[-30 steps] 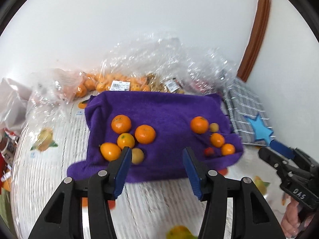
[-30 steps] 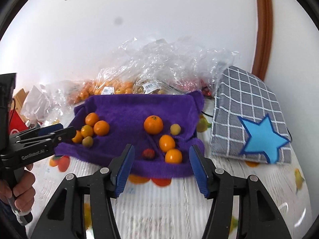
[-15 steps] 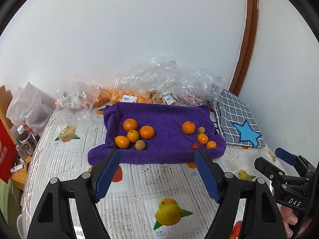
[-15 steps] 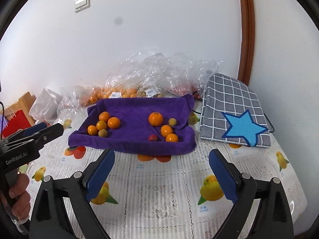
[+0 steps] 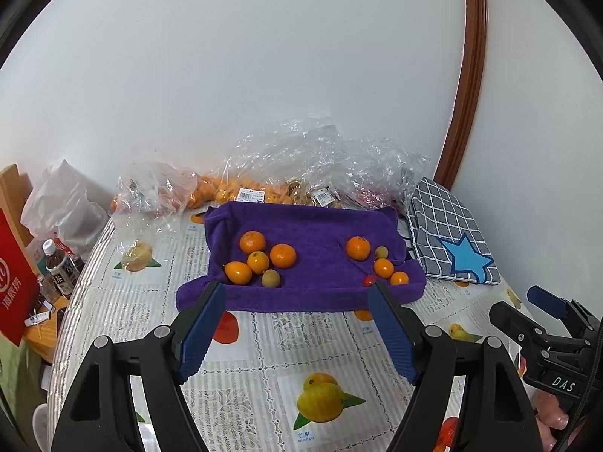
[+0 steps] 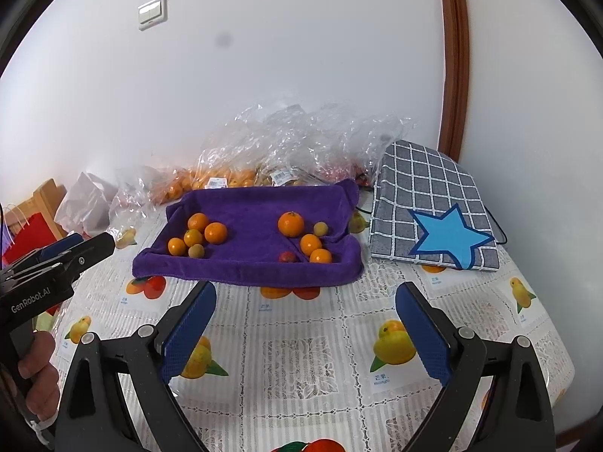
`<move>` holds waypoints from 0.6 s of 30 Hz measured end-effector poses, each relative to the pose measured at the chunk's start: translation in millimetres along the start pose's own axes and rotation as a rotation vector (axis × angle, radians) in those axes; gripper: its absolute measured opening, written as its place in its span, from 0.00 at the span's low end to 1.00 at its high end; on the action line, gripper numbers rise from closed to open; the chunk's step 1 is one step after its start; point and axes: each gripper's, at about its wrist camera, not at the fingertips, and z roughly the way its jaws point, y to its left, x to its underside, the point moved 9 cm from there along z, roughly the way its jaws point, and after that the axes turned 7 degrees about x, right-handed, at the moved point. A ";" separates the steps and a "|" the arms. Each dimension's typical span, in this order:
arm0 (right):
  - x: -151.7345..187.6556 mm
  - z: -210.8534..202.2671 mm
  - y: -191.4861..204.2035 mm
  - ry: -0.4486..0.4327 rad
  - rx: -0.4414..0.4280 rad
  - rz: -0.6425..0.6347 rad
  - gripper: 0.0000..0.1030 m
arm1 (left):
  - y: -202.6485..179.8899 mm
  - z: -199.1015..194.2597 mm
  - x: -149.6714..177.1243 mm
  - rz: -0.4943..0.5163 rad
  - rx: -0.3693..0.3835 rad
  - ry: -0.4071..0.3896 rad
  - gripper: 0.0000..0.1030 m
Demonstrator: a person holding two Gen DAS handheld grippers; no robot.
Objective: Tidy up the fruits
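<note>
Fruit sorted into two heaps on the purple towel, both grippers held clear.

The fruit lies on the purple towel: one cluster of oranges with a pale yellowish fruit sits at the towel's left end, and a second group with a small red fruit sits at its right end, bare cloth between them, which looks like deliberate grouping. The towel's edges stand raised, probably to stop anything rolling off. Behind the towel lie clear plastic bags holding more oranges; to its right is a grey checked cushion with a blue star. In front of the towel, over the fruit-print tablecloth, the left gripper and right gripper each hover with jaws spread wide and holding nothing, well short of the fruit.
</note>
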 end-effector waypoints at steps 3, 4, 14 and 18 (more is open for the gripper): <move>-0.1 -0.8 -0.9 0.000 0.000 0.007 0.92 | -0.3 -0.1 -0.5 0.002 0.000 0.001 0.74; 0.3 -1.0 -1.3 0.001 0.000 0.007 0.92 | -0.1 -0.4 -0.8 0.003 -0.001 0.000 0.74; -0.9 -4.4 -7.2 -0.002 0.008 0.023 0.92 | 1.1 -4.8 -2.3 0.004 -0.006 -0.009 0.75; -0.4 -4.8 -8.5 0.000 0.014 0.029 0.92 | 1.3 -4.8 -2.4 0.002 -0.004 -0.007 0.75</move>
